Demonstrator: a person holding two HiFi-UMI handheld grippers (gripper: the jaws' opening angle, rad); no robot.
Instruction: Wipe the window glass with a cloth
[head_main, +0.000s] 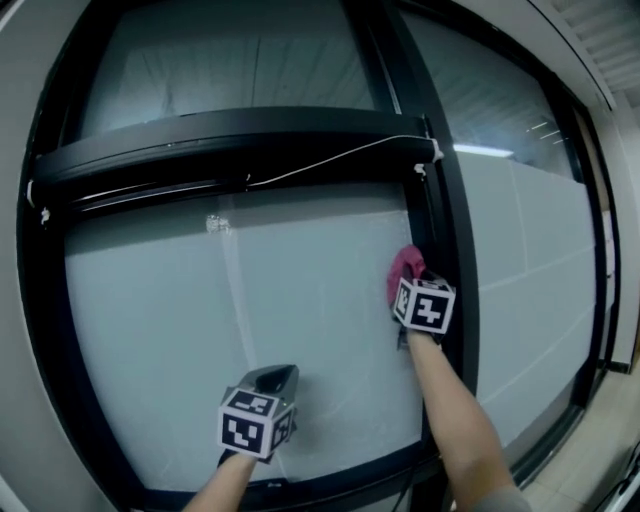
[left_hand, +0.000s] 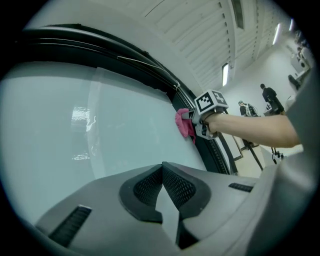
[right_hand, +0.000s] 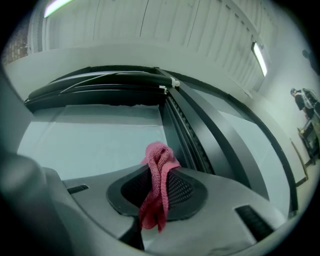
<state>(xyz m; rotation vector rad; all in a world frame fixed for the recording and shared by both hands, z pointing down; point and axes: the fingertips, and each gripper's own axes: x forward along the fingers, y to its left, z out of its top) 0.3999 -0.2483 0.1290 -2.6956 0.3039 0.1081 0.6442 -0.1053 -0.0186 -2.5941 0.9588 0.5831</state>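
A frosted window pane (head_main: 230, 330) fills a black frame (head_main: 440, 250). My right gripper (head_main: 408, 290) is shut on a pink cloth (head_main: 403, 270) and presses it against the glass at the pane's right edge, beside the black upright. In the right gripper view the pink cloth (right_hand: 157, 185) hangs bunched between the jaws of that gripper (right_hand: 159, 172). My left gripper (head_main: 275, 385) hovers near the lower middle of the pane, shut with nothing in it. From the left gripper view, the shut gripper (left_hand: 162, 170) faces the glass (left_hand: 100, 125), and the cloth (left_hand: 185, 124) shows farther right.
A thin white cord (head_main: 330, 155) runs along the black crossbar (head_main: 230, 135) above the pane. A small shiny mark (head_main: 215, 224) sits near the pane's top. More glazing (head_main: 540, 250) lies to the right. People (left_hand: 270, 97) stand far off in the room.
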